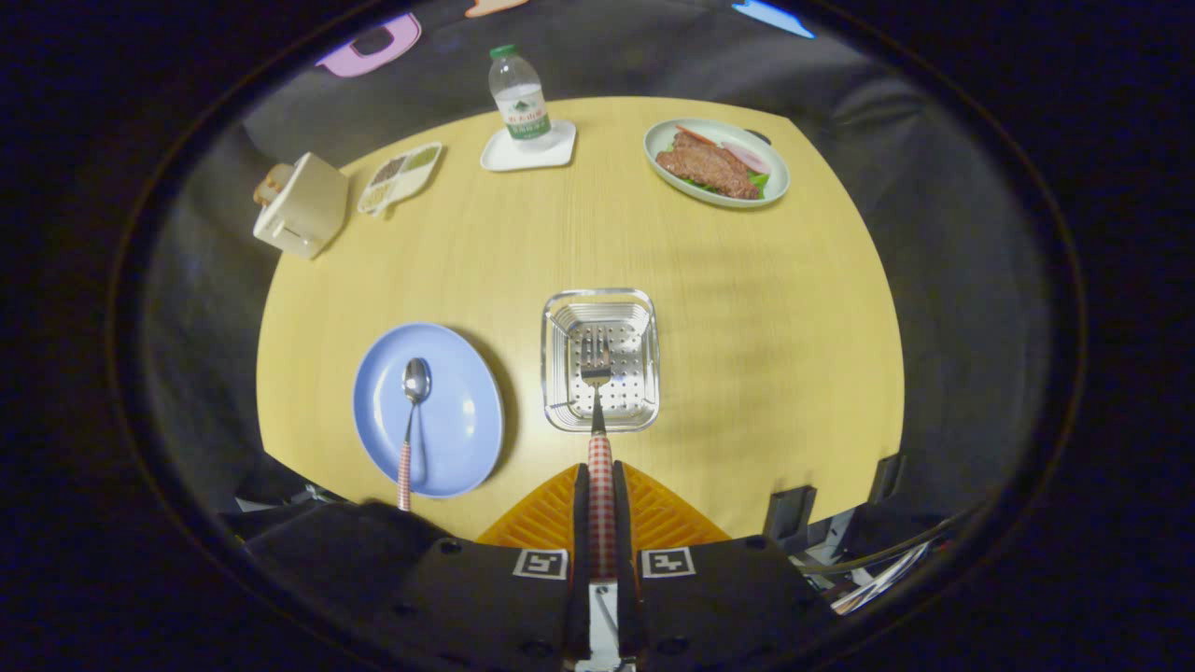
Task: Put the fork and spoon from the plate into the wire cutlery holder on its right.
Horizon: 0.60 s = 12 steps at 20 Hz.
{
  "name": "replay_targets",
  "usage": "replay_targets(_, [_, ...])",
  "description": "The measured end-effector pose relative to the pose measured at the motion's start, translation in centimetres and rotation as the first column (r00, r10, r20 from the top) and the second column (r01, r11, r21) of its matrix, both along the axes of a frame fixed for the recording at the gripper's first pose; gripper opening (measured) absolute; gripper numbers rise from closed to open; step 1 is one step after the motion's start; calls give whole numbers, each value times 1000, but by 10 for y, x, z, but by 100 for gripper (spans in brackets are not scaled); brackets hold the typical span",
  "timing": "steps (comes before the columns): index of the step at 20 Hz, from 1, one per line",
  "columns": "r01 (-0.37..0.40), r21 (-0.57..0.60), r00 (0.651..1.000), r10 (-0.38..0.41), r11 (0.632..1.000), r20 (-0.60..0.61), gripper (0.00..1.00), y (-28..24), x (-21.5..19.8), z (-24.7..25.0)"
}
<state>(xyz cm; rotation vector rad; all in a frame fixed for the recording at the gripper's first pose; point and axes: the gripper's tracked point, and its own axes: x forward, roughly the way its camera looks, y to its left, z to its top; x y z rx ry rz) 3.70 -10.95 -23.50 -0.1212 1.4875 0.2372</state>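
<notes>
A fork (pixel 597 392) with a red-checked handle is clamped between my fingers, so the gripper (pixel 600 481) is shut on it. Its tines reach out over the square metal cutlery holder (pixel 558 322), which stands on the wooden table just ahead of the fingers. Left of the holder lies a blue plate (pixel 457 411). A spoon (pixel 412 411) with the same red-checked handle rests on it, bowl pointing away, handle hanging over the near rim.
Far across the round table (pixel 747 308) are a water bottle (pixel 519 98) on a white coaster, a green plate of meat (pixel 717 161), a divided snack tray (pixel 400 177) and a white toaster (pixel 301 205). Dark chair parts (pixel 831 509) show beyond the near right edge.
</notes>
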Motion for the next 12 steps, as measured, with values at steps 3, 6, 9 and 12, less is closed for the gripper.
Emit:
replay_targets(3, [-61, -27, 996, 59, 998, -70, 15, 3, 5, -10])
replay_targets(6, [-92, -39, 993, 89, 995, -82, 15, 5, 19, -19])
replay_targets(9, [-81, 5, 993, 81, 997, -88, 17, 17, 23, -21])
replay_targets(12, [-83, 19, 996, 84, 996, -37, 25, 17, 29, -17])
